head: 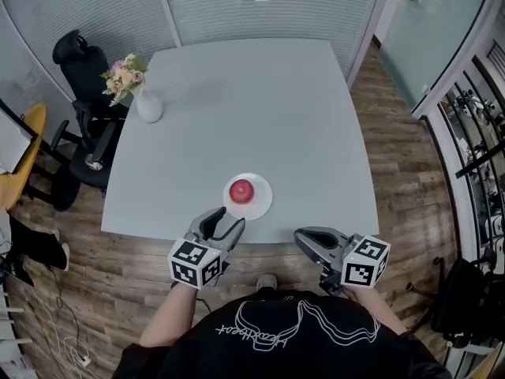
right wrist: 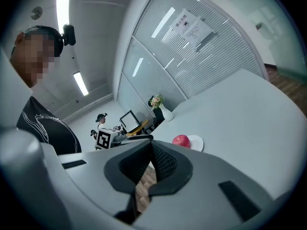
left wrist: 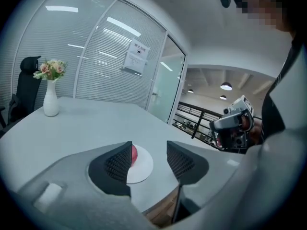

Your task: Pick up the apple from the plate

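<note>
Left hand-held gripper [left wrist: 149, 159]: jaws spread, nothing between the pads. It hovers at the near edge of the worktop [head: 260, 101], tilted a little downward, and its gap lines up with the plate [head: 264, 204] just ahead. My reading is that the jaws are spread ready to take the fruit.

Apple [head: 241, 189]: red, sitting on the middle of the small white plate, untouched. The plate lies close to the worktop's front edge, an easy reach for either hand.

Right hand-held gripper [head: 306, 237]: jaws pressed together, empty. It is off the worktop's edge over the wooden floor, beside the plate but apart from it. It looks idle, probably kept back to leave the left a clear path.

Vase of flowers [head: 147, 105]: far left corner, well apart, no obstacle.
</note>
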`<state>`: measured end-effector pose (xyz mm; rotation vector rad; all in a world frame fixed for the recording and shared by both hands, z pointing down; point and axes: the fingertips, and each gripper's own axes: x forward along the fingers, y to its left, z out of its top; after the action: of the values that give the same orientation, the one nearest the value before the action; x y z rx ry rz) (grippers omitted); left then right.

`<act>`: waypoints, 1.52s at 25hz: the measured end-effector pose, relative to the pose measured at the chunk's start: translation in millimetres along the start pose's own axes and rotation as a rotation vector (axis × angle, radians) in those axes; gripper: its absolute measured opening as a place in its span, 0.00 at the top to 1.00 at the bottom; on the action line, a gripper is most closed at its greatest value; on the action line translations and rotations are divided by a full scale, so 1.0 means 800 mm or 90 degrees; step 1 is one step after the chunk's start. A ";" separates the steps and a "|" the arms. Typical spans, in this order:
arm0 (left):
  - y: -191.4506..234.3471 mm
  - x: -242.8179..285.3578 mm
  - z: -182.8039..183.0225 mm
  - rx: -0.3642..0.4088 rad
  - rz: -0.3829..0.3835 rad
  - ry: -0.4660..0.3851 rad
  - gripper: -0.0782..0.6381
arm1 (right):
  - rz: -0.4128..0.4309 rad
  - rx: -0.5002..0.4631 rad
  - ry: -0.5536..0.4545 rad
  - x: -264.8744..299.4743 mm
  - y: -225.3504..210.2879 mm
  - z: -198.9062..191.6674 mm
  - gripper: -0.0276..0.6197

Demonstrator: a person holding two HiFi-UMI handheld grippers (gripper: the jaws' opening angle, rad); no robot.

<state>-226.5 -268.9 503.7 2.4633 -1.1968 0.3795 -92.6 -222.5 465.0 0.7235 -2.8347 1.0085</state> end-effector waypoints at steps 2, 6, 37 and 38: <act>0.011 0.010 -0.007 0.015 0.012 0.012 0.57 | -0.002 0.024 -0.014 0.001 -0.007 0.005 0.94; 0.028 0.031 -0.025 0.028 0.011 0.048 0.53 | 0.003 0.081 -0.060 -0.001 -0.017 0.022 0.94; 0.084 0.133 -0.084 0.187 0.035 0.163 0.47 | -0.088 0.073 -0.001 -0.005 -0.061 -0.010 0.94; 0.083 0.134 -0.084 0.188 0.036 0.163 0.47 | -0.089 0.074 -0.002 -0.006 -0.062 -0.010 0.94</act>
<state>-220.4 -351.3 619.9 2.5237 -1.1720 0.9161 -66.9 -249.1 499.6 0.9197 -2.7005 1.1561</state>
